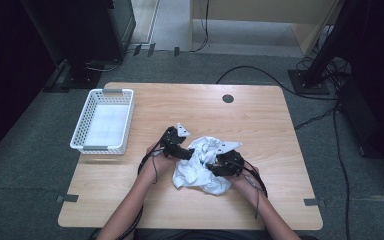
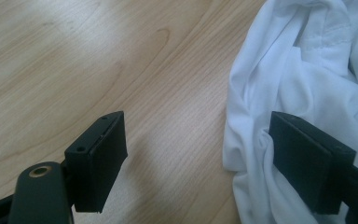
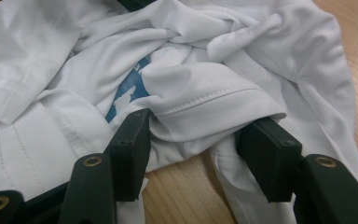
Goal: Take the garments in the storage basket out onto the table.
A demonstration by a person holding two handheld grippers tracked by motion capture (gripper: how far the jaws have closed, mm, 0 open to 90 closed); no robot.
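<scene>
A crumpled white T-shirt lies bunched on the wooden table, a little toward six o'clock from the table's middle. Its cloth is thin and smooth, thrown into deep folds, with stitched hems running across several of them.

The left gripper sits at the heap's nine o'clock edge and the right gripper at its four o'clock side, both held low over the table. A white mesh basket stands well apart toward ten o'clock.

The right gripper view brings out what the high view hides: a patch of blue print tucked among the folds at about eleven o'clock of the jaws, and a hemmed fold bulging between the two jaws. Those jaws stand about half apart; the cloth seems to brush both pads, though I cannot say it is truly pinched.

The left gripper view shows its jaws wide apart, bare wood between them, one jaw lying against the edge of the shirt and nothing gripped.
</scene>
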